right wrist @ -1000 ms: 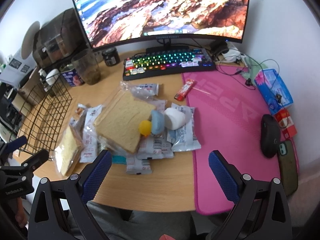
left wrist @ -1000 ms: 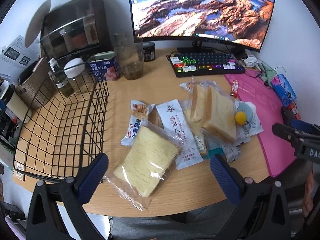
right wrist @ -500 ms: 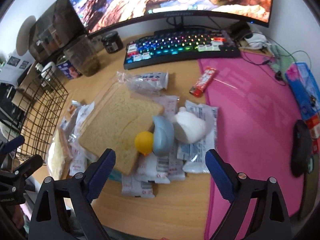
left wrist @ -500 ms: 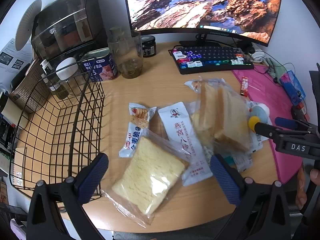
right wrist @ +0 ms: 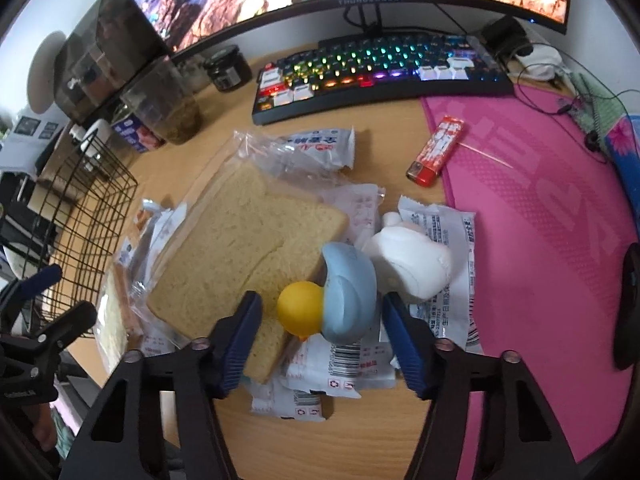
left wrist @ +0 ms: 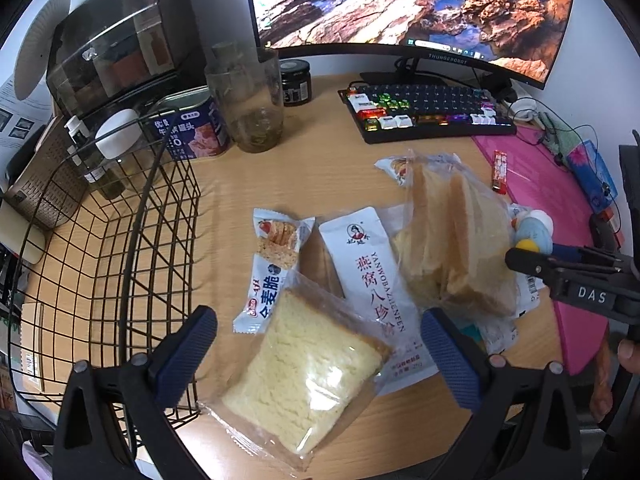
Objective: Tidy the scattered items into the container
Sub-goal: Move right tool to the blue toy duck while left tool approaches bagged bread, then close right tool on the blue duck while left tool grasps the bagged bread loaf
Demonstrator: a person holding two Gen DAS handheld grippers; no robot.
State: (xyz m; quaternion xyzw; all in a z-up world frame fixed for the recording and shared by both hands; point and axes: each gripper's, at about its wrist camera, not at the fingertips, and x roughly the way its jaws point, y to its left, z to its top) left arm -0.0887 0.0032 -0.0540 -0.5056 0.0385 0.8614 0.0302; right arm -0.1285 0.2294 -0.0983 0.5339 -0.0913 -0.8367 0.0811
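Right gripper hangs low over a plush duck toy, jaws spread, one on each side, not touching it. Left gripper is spread wide above a bagged bread slice. Snack packets lie scattered on the wooden desk. Beside them on the left stands the wire basket.

Light wood desk against a plain white wall. Curved monitor at the desk's rear, screen lit with a rocky coast picture. Backlit keyboard just in front of the monitor. Pink desk mat right of the keyboard.
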